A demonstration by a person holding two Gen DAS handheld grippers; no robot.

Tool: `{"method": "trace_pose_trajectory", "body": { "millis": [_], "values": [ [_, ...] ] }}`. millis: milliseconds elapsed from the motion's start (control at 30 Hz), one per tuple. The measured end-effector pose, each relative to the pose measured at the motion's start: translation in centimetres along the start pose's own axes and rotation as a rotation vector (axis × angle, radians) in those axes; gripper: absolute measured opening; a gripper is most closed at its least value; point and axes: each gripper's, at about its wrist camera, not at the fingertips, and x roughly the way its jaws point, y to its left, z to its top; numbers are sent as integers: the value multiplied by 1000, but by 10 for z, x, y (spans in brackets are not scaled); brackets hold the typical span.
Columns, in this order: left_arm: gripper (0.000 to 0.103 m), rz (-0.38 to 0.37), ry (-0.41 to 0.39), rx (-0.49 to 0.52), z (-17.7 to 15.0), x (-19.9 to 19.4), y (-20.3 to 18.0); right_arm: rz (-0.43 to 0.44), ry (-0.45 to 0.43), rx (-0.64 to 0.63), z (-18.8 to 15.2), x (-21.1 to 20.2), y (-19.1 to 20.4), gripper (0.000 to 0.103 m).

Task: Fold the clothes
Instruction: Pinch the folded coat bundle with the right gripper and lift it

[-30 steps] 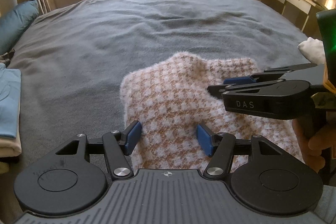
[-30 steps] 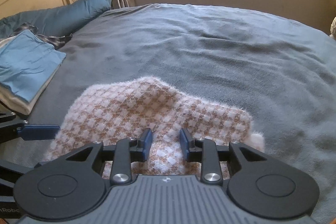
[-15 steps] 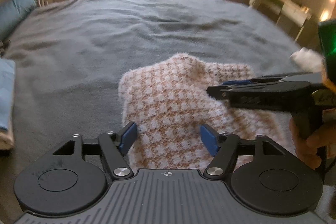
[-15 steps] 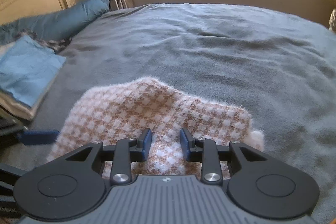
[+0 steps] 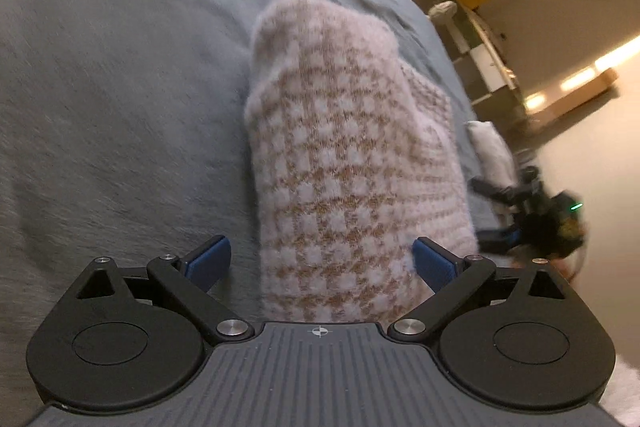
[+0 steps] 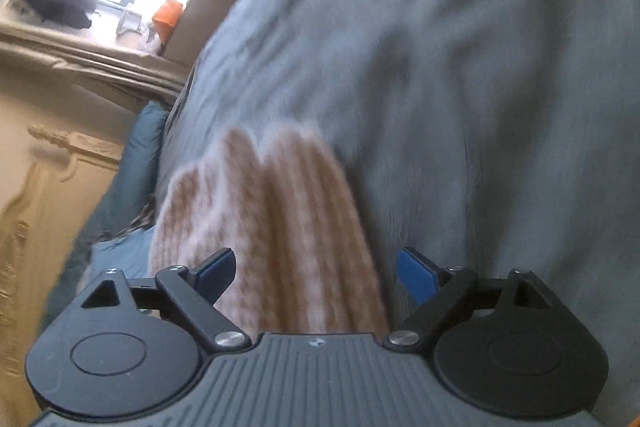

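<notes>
A fuzzy pink-and-tan houndstooth garment [image 5: 344, 167] lies folded on the grey bedspread [image 5: 112, 99]. My left gripper [image 5: 322, 259] is open, its blue pads wide apart on either side of the garment's near end. In the right wrist view the same garment [image 6: 272, 227] appears blurred, running between the spread pads of my right gripper [image 6: 316, 269], which is also open. Both views are rolled sideways. The right gripper [image 5: 532, 219] shows blurred at the far side of the garment in the left wrist view. Whether either gripper touches the cloth is unclear.
A white cloth [image 5: 492, 151] lies at the bed's edge beyond the garment. A shelf unit [image 5: 484, 47] stands against the wall. In the right wrist view a blue pillow [image 6: 140, 147], a carved headboard [image 6: 48, 195] and a window sill [image 6: 120, 27] lie to the left.
Both grippers have opened wider and rolled sharply sideways. The garment now looks narrower and doubled over. The right gripper has moved away from above the garment to its far side.
</notes>
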Motion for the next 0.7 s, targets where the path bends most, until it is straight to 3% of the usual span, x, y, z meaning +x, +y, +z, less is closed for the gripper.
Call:
{"method": "trace_pose_trajectory", "body": {
  "millis": [100, 267, 400, 533, 700],
  "values": [
    [99, -33, 31, 4, 3, 11, 1, 51, 22, -27, -10, 10, -2, 98],
    [100, -55, 60, 40, 5, 28, -9, 124, 144, -77, -24, 23, 3, 99],
    [103, -41, 77, 87, 2, 39, -21, 143, 177, -112, -26, 30, 13, 99],
    [103, -15, 87, 81, 7, 47, -27, 142, 191, -134, -25, 38, 23, 93],
    [102, 9, 95, 72, 8, 44, -36, 139, 201, -165, -26, 43, 35, 76]
  ]
}}
